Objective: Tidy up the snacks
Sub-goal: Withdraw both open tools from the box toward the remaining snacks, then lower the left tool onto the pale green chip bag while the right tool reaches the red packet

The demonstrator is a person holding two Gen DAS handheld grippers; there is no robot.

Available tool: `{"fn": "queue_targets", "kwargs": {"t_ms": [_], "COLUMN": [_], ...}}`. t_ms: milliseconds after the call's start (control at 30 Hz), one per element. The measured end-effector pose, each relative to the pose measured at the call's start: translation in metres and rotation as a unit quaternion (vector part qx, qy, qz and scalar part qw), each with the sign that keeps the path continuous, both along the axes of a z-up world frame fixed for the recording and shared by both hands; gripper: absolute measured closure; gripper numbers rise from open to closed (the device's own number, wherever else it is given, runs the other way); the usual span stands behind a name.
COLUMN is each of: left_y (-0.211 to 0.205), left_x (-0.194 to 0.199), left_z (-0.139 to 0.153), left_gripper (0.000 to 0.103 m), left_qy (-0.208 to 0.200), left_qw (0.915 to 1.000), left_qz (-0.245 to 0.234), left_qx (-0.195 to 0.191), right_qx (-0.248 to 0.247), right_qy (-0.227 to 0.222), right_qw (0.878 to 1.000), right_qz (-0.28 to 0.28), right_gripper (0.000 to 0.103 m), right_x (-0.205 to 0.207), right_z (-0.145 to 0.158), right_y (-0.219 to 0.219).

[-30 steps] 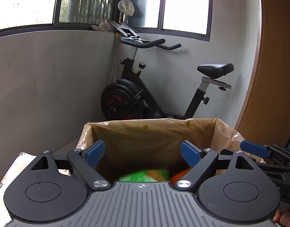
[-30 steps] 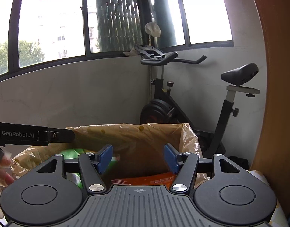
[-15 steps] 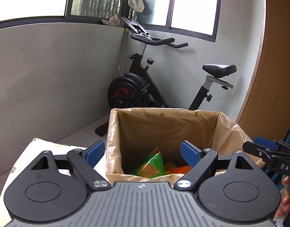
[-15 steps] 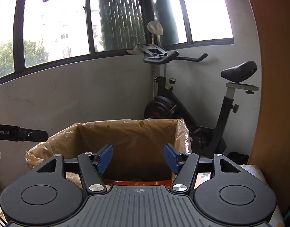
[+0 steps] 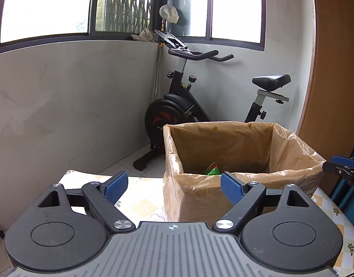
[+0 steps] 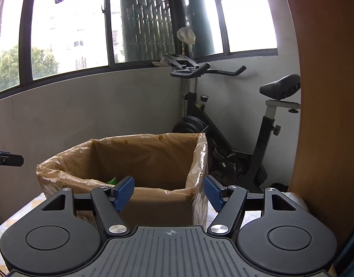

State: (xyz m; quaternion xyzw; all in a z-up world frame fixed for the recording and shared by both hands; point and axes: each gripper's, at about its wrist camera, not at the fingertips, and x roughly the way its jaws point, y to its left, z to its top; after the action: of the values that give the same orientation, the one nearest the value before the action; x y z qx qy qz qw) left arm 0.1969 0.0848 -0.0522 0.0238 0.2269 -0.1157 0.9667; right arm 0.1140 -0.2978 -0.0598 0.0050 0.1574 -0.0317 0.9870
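A cardboard box lined with a clear plastic bag (image 5: 234, 143) stands on the table, also in the right wrist view (image 6: 144, 159). A green snack packet (image 5: 212, 169) pokes up inside it; a green corner shows in the right wrist view (image 6: 112, 181). My left gripper (image 5: 173, 188) is open and empty, in front of the box and left of its middle. My right gripper (image 6: 169, 192) is open and empty, in front of the box. The right gripper's tip shows at the edge of the left wrist view (image 5: 343, 168). The rest of the box's contents are hidden.
The table has a cloth with a yellow flower pattern (image 5: 140, 198). A black exercise bike (image 5: 188, 106) stands on the floor behind the table in the corner. A wooden panel (image 6: 325, 115) rises at the right. Grey walls and windows lie beyond.
Both grippers have drawn back and away from the box; a second ago they were over its opening with green and orange packets in sight. Both jaws stayed open.
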Motion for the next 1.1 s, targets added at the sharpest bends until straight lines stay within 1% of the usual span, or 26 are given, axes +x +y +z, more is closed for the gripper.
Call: {"fn": "queue_targets", "kwargs": {"t_ms": [233,367,433,500,567,667,867,1100], "left_y": [0.009,0.011,0.014,0.018,0.02,0.022,0.015,0.01], "left_x": [-0.017,-0.022,-0.022,-0.023,-0.023,-0.025,-0.035,-0.038], "left_z": [-0.025,-0.047,-0.057,-0.068,-0.077,-0.089,-0.108,-0.121], "left_gripper": [0.015,0.015,0.015,0.019,0.02,0.025,0.029,0.029], "left_qy": [0.018,0.024,0.032,0.044,0.05,0.05,0.057,0.074], "left_qw": [0.9993,0.9995,0.9991,0.9985,0.9983,0.9985,0.9983,0.9972], "left_qz": [0.006,0.014,0.017,0.015,0.015,0.011,0.015,0.012], "left_qx": [-0.031,-0.017,-0.02,-0.027,-0.025,-0.021,0.003,0.001], "right_qx": [0.001,0.001,0.006,0.009,0.01,0.015,0.024,0.026], "right_qy": [0.006,0.015,0.019,0.026,0.036,0.048,0.076,0.114], "right_qw": [1.0,1.0,0.999,0.999,0.998,0.997,0.995,0.992], "right_qz": [-0.007,-0.02,-0.029,-0.036,-0.043,-0.055,-0.058,-0.052], "right_gripper": [0.039,0.039,0.039,0.039,0.039,0.039,0.039,0.04], "right_x": [-0.013,-0.018,-0.022,-0.024,-0.027,-0.031,-0.044,-0.054], "right_z": [-0.016,-0.029,-0.037,-0.046,-0.057,-0.074,-0.107,-0.133], "right_y": [-0.013,-0.02,-0.025,-0.029,-0.032,-0.036,-0.04,-0.041]}}
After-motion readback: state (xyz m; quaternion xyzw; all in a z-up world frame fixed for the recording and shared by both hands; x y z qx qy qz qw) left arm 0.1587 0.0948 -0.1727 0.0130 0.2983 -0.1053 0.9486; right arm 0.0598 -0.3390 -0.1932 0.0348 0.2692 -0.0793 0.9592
